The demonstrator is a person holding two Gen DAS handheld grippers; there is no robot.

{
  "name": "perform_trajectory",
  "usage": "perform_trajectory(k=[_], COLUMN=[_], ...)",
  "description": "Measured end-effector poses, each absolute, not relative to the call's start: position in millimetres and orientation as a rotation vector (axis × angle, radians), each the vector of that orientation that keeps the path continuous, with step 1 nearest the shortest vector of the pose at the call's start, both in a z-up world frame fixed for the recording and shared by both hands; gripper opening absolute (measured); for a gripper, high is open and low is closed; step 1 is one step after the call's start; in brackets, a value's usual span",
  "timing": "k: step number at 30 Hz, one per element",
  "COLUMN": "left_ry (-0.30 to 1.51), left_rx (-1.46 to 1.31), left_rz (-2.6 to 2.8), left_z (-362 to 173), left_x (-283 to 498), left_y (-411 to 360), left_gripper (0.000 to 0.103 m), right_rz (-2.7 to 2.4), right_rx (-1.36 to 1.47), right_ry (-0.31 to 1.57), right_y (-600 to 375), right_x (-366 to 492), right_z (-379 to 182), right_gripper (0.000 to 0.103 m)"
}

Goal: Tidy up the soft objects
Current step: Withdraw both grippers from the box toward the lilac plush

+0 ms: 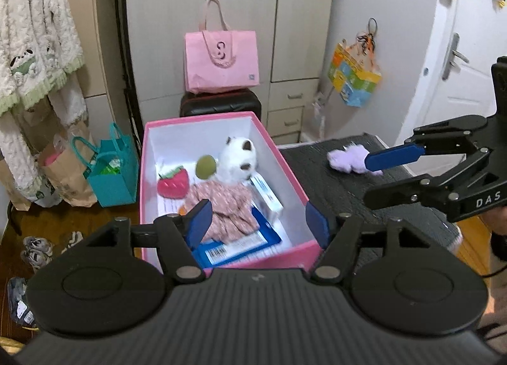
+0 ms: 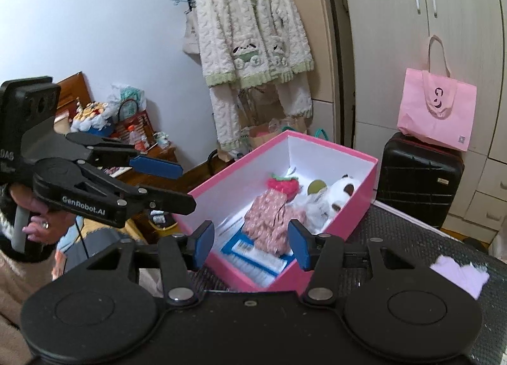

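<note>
The pink box [image 1: 286, 257] holds a white plush cat [image 1: 237, 159], a strawberry plush [image 1: 173, 183], a green ball [image 1: 205, 166], a pink floral cloth [image 1: 226, 209] and blue-white packets [image 1: 236, 246]. A lilac plush [image 1: 347, 160] lies on the dark counter [image 1: 332, 187] beside it. The left hand-held gripper [image 1: 259, 222] and right hand-held gripper [image 2: 250, 244] hang above the box, jaws apart, holding nothing

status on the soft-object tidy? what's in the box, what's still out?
Done: the pink box already holds a strawberry plush, a white plush cat and a pink floral cloth.
In hand: nothing. The left gripper and the right gripper are both open and empty.
Left: the lilac fluffy piece lies on the dark mat, outside the box.
</note>
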State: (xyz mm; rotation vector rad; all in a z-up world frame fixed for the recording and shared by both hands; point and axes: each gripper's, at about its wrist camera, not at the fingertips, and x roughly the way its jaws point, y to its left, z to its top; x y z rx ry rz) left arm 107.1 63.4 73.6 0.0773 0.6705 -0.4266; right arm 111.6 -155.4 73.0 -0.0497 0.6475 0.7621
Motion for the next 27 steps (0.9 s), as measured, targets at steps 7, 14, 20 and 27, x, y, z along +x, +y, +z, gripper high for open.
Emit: perform_trajectory(k=[7,14,20,27], left_ry=[0.671,0.728,0.758,0.806], left_rx=[0.113,0.140,0.176,0.218], left_rz=[-0.447,-0.483,-0.519,-0.585], left_z=[76.3,70.9,62.4,45.8], left_x=[75.9,59.0,52.3,60.6], left_y=[53.3,35.1,10.2,-28.4], left_gripper=[0.071,0.074,0.082,0.092], right_rz=[0.757,0.741,0.726,0.680], right_rx=[-0.093,-0.120,-0.104,-0.077], right_ry=[0.622,0.601,0.602,0.613], right_y=[-172.6,-192.4,-211.7,-241.3], right_x=[74.0,44.1,31.9,29.2], right_z=[78.1,76.1,67.3,43.6], right_gripper=[0.061,0.066,0.074,0.083])
